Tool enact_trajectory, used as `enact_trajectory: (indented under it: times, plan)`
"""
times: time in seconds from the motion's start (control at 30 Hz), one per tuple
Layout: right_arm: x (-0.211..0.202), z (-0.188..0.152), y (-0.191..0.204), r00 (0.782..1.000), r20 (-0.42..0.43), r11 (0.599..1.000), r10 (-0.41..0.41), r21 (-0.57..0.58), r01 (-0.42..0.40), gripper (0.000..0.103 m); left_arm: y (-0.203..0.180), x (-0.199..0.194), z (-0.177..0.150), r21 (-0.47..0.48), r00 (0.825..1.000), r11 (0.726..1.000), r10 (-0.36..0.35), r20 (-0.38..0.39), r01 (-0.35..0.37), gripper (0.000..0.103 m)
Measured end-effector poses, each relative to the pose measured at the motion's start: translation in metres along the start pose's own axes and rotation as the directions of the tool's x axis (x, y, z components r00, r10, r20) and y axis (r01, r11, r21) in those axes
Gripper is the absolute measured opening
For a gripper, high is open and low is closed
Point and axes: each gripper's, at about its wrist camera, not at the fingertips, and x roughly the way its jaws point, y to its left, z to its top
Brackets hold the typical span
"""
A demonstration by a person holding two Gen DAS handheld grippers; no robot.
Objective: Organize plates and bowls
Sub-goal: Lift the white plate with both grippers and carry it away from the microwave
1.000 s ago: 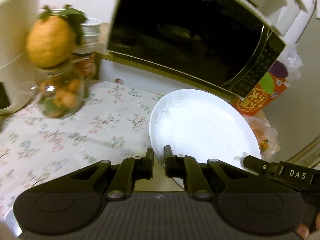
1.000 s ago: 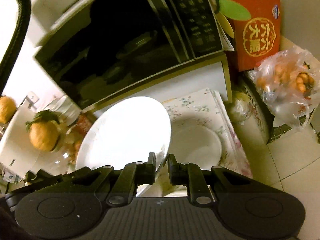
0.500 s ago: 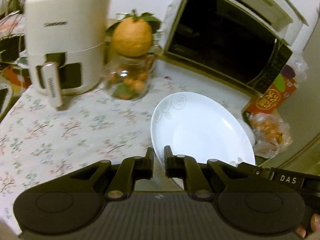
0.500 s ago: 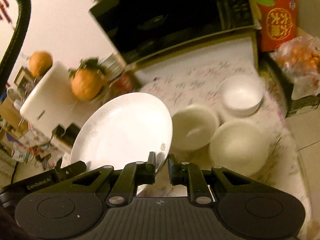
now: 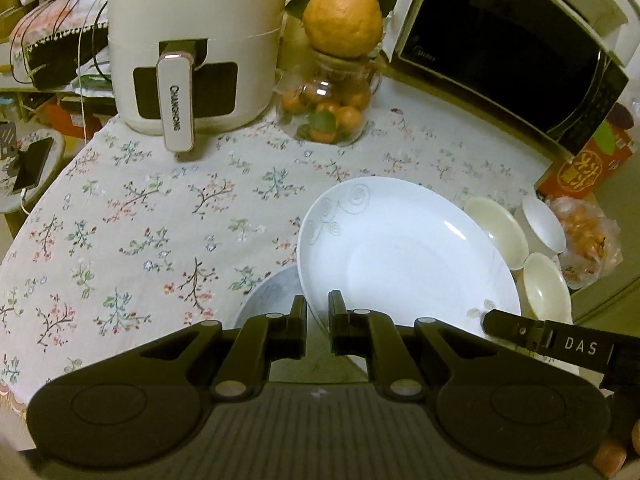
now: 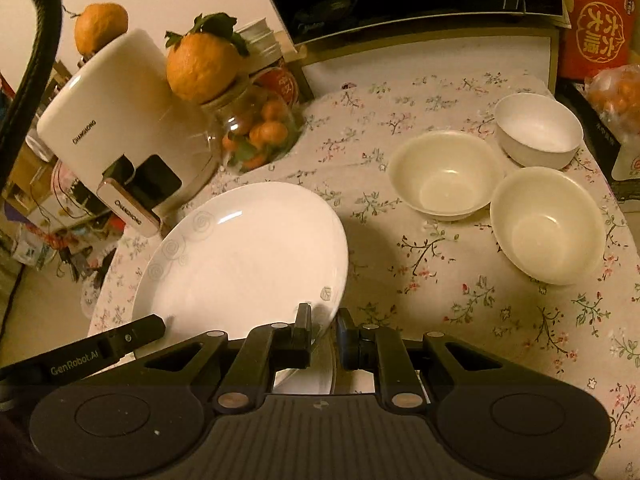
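Note:
I hold a white plate [image 5: 404,256] with a grey swirl pattern, tilted above the floral tablecloth, between both grippers. My left gripper [image 5: 318,312] is shut on its near left rim. My right gripper [image 6: 324,328] is shut on the plate [image 6: 244,256] at its near right rim. A second pale plate [image 5: 264,294] lies on the cloth just below, mostly hidden by the held one and the left fingers. Three cream bowls stand to the right: one [image 6: 446,172] in the middle, one [image 6: 538,130] behind, one [image 6: 548,224] nearer.
A white air fryer [image 5: 192,48] and a glass jar of small oranges [image 5: 328,108] topped by a large orange stand at the back. A black microwave [image 5: 504,48] sits back right, with a red box [image 6: 600,20] and a bag of fruit [image 5: 588,240] past the table's right edge.
Both grippers have carried the plate away from the microwave toward the near side of the table. The air fryer, the three bowls and the lower plate have come into view.

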Motion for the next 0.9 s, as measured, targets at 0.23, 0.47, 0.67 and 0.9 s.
enact_trajectory:
  times: [0.23, 0.47, 0.67, 0.9]
  plan:
    - [0.007, -0.016, 0.004, 0.999, -0.029, 0.999, -0.014, -0.035, 0.013, 0.013, 0.011, 0.002, -0.013, -0.003, 0.999, 1.000, 0.025, -0.027, -0.025, 0.009]
    - [0.015, -0.030, 0.011, 0.997, -0.067, 0.998, -0.025, -0.054, 0.022, 0.014, 0.019, 0.002, -0.023, 0.003, 0.997, 0.998, 0.057, -0.047, -0.057, 0.009]
    - [0.019, -0.040, 0.017, 0.996, -0.089, 0.998, -0.027, -0.063, 0.022, 0.014, 0.023, 0.004, -0.030, 0.001, 0.995, 0.997, 0.080, -0.065, -0.080, 0.009]
    - [0.020, -0.045, 0.020, 0.995, -0.099, 0.998, -0.031, -0.060, 0.025, 0.014, 0.022, 0.002, -0.034, 0.007, 0.994, 0.996, 0.093, -0.064, -0.093, 0.009]
